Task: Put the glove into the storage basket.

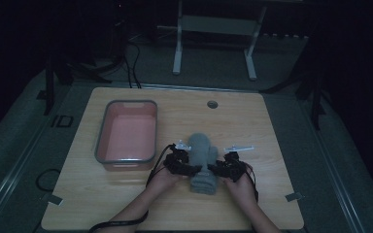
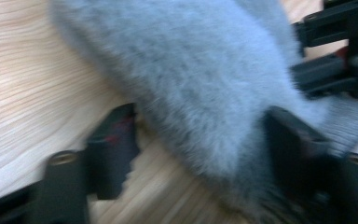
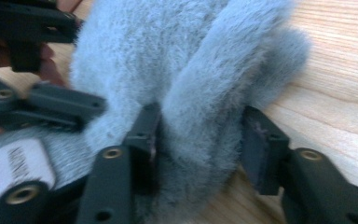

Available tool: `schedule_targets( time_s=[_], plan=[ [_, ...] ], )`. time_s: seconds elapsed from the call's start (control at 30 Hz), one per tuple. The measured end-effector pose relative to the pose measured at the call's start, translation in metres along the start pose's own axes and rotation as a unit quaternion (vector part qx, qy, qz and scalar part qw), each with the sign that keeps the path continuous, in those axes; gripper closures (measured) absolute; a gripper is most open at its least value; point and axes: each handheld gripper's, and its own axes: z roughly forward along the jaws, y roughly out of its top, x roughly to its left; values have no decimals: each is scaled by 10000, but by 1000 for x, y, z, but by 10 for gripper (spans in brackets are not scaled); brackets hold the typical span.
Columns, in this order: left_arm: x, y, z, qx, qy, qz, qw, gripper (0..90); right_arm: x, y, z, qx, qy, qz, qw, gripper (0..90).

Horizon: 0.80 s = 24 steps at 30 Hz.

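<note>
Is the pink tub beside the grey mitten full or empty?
Empty: the pink tub shows only its bare floor in the high view, while the grey mitten lies outside on the table.

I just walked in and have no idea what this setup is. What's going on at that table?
A person works at a wooden table with a hand-held gripper in each hand. The left gripper and right gripper flank a fluffy grey mitten lying in front of them. The right one's jaws have a fold of it between them; the left's straddle its edge, one jaw apart. A pink bin sits to the left.
</note>
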Motion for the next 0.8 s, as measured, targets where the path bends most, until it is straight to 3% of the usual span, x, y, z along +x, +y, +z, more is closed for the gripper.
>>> schedule_targets(
  time_s=[0.1, 0.2, 0.27, 0.4, 0.5, 0.8],
  plan=[
    [0, 2, 1, -4, -213, 51, 9998, 559, 0, 1, 0, 21, 71, 0, 10000, 662],
    [-5, 3, 0, -104, -194, 265, 9994, 697, 4, 2, -2, 37, 13, -62, 10000, 741],
    [-7, 3, -1, -209, -214, 276, 9992, 733, 4, 2, -5, -2, 57, 12, 10000, 763],
    [-8, 6, -5, -356, -316, 285, 9985, 765, 5, 4, -11, -29, 96, -45, 9999, 783],
    [-12, 11, -10, -332, -301, 303, 9985, 771, 7, 7, -16, -44, 106, -113, 9999, 794],
    [-22, 35, -40, -572, -292, 461, 9969, 784, 17, 28, -44, -430, 286, -154, 9985, 807]
  ],
)
